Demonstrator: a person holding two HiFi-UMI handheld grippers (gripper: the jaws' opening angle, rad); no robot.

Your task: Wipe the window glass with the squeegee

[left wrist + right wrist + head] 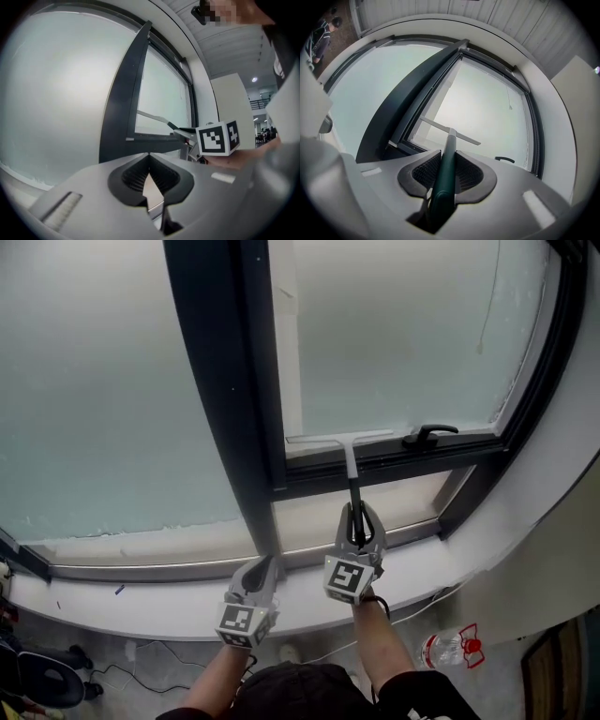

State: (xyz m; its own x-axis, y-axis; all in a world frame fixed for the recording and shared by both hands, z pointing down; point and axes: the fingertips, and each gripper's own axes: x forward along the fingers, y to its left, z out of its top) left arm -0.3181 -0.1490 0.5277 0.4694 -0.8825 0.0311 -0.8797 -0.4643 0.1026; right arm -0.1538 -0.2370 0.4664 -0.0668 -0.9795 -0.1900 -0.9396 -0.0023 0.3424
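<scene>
Right tongs [356, 521] clamp squeegee [352, 474] stem. Blade [339, 439] against glass [403, 334] just left of window handle [429, 434], low on pane, likely for wiping contact. Left tongs [265, 568] closed, empty, parked farther left of it.

The left gripper [265, 564] and the right gripper [357, 515] both have a smooth shell of light grey plastic, with black ribbed pads [424, 172] inside the jaws. Each one carries a white cube [346, 579] with black square markers. The person wears dark sleeves [419, 698].
</scene>
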